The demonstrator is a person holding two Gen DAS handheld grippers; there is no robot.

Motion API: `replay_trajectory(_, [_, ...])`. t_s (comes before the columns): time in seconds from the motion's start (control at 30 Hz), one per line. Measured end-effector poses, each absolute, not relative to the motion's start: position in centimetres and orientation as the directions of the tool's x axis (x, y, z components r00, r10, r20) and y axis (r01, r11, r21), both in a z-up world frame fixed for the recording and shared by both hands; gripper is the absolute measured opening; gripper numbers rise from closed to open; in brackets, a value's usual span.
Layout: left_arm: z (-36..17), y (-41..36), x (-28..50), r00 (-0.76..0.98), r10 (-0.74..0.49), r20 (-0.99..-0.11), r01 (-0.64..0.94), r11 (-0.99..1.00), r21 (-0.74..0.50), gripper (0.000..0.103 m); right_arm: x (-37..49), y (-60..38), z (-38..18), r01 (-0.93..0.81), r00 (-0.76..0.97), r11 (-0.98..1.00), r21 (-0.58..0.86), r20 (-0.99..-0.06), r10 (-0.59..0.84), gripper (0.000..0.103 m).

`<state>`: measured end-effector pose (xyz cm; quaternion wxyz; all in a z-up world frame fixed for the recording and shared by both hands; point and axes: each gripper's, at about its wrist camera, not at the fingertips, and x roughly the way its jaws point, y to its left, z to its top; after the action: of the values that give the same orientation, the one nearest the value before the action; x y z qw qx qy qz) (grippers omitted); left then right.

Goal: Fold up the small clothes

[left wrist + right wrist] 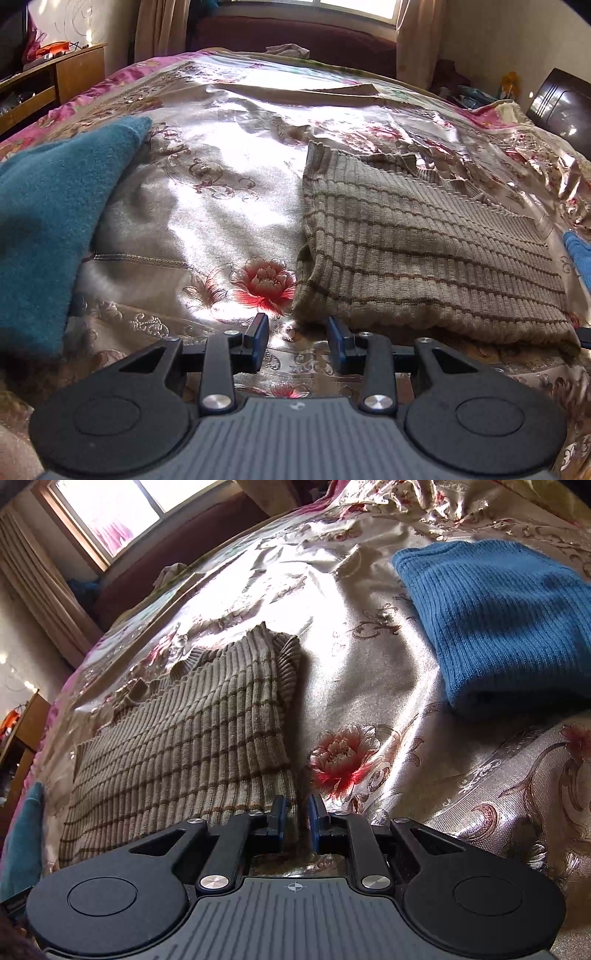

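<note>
nearby, teal towel [48, 229] beside striped sweater [424, 251]

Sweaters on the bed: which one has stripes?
The beige ribbed sweater, crossed by thin brown stripes, lying folded beside the red flower print. The blue sweater and the teal one are plain.
</note>
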<state>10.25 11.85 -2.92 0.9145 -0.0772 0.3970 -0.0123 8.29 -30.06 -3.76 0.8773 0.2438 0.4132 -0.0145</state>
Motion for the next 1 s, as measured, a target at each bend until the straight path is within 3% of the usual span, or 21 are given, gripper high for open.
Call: replay_trajectory(1.0, [-3.2, 10.1, 9.8, 0.647, -0.054, -0.761, -0.016, 0.996, -0.085, 0.040, 6.6, -29.0, -4.2, 0.192, 0.711, 0.907, 0.376, -0.690, 0.136, 0.017])
